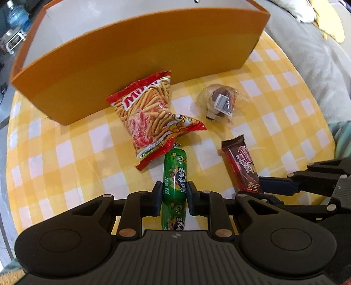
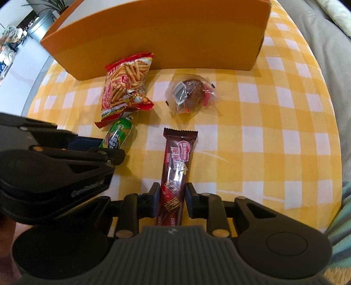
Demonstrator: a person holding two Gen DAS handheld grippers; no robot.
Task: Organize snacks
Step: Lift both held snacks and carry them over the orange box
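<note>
My left gripper (image 1: 174, 186) is shut on a green sausage stick (image 1: 174, 175) that lies on the yellow checked tablecloth (image 1: 65, 153). My right gripper (image 2: 172, 188) is shut on a brown chocolate wafer bar (image 2: 176, 166). A red bag of potato sticks (image 1: 151, 118) lies just beyond the sausage, its top against the orange box (image 1: 131, 65). A clear-wrapped chocolate pastry (image 1: 221, 102) lies to the right of the bag. The bag (image 2: 126, 92), pastry (image 2: 190, 94), sausage (image 2: 117, 136) and box (image 2: 164, 32) also show in the right wrist view.
The open orange box has a pale inside (image 1: 87, 19). A grey sofa (image 1: 318, 65) lies beyond the table's right edge. The left gripper's body (image 2: 54, 157) sits close to the left of my right gripper.
</note>
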